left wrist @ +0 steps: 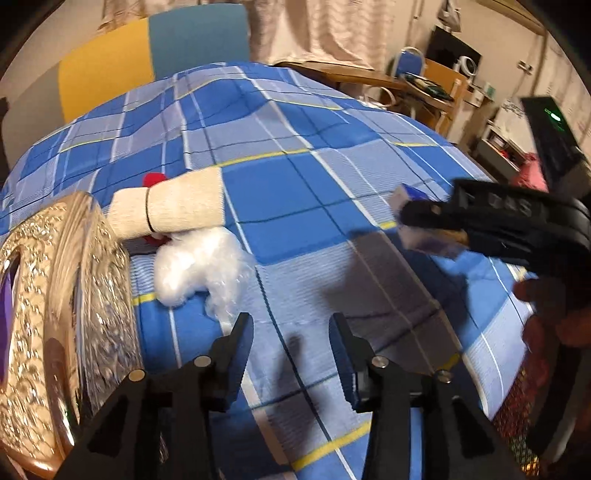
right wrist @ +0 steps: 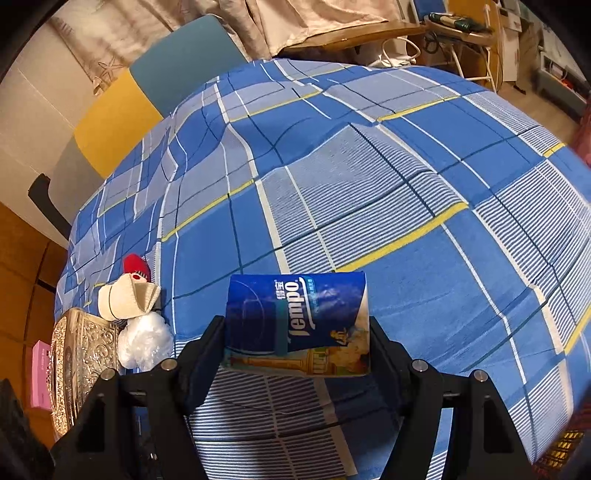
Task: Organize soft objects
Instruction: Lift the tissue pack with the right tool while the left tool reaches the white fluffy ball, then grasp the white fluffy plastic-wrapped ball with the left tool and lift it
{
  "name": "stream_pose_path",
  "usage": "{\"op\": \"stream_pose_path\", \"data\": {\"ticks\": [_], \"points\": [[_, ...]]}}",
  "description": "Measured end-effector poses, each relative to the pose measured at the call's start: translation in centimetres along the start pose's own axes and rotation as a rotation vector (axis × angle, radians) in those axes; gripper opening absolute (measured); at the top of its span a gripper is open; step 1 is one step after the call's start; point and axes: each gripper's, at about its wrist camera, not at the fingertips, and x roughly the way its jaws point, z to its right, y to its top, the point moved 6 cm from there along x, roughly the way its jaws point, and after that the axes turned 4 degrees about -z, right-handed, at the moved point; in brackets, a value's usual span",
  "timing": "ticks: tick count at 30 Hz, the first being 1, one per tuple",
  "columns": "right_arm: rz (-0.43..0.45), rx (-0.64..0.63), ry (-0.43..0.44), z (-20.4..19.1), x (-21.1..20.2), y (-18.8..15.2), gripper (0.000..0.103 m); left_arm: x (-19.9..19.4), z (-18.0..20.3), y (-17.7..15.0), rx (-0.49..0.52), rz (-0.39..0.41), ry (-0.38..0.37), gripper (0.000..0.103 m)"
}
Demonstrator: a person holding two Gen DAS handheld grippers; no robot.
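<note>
Nearest the right wrist camera, the right gripper (right wrist: 297, 345) has its fingers (right wrist: 207, 347) clamped on either side of a blue Tempo tissue pack (right wrist: 299, 321), held above the bed; the white "Tempo" lettering reads upside down, with a yellow illustrated band along the pack's lower edge. In the left wrist view, the left gripper (left wrist: 291, 339) at the bottom centre has its fingers (left wrist: 236, 347) spread apart with nothing between them, over the blue, white and yellow checked bedsheet (left wrist: 295, 192). At the left edge of that frame stands an ornate gold embossed box (left wrist: 74, 314). Just beside it lies a clump of white fluffy stuffing (left wrist: 199, 266), and touching that, slightly farther, a cream knitted sock (left wrist: 170, 210) with something red (left wrist: 153, 180) showing behind it. At the right of that frame, the right gripper shows raised lettering too blurred to read. Beyond the bed are a yellow and teal headboard (left wrist: 147, 62), beige curtains (left wrist: 325, 29) and a wooden desk (left wrist: 436, 88) in the upper right.
</note>
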Motion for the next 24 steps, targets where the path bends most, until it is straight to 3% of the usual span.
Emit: {"op": "stream_pose_path", "data": {"ticks": [4,7,9,11,14,16,19,24], "points": [[0.005,0.007,0.021,-0.1,-0.3,0.1,0.073,1.9,-1.2,2.2,-0.019,-0.041,0.204,0.043],[0.007,0.010,0.037,-0.2,-0.4,0.1,0.073,3.9,-2.1,3.4,-0.020,-0.082,0.306,0.043],[0.007,0.010,0.038,-0.3,-0.4,0.1,0.073,5.0,-2.9,3.5,-0.042,-0.113,0.334,0.043],[0.003,0.013,0.043,-0.3,-0.3,0.0,0.073,6.3,-3.5,3.5,-0.066,-0.141,0.304,0.043],[0.003,0.018,0.051,-0.3,-0.3,0.0,0.073,6.3,-3.5,3.8,-0.074,-0.105,0.278,0.040],[0.004,0.019,0.046,-0.2,-0.3,0.0,0.073,6.2,-3.4,3.7,-0.076,-0.083,0.249,0.018],[-0.001,0.027,0.046,0.0,-0.1,0.0,0.073,5.8,-2.9,3.0,-0.062,-0.056,0.203,0.011],[-0.009,0.023,0.032,0.0,0.2,0.0,0.073,3.8,-1.6,1.8,-0.028,0.008,0.118,0.009]]}}
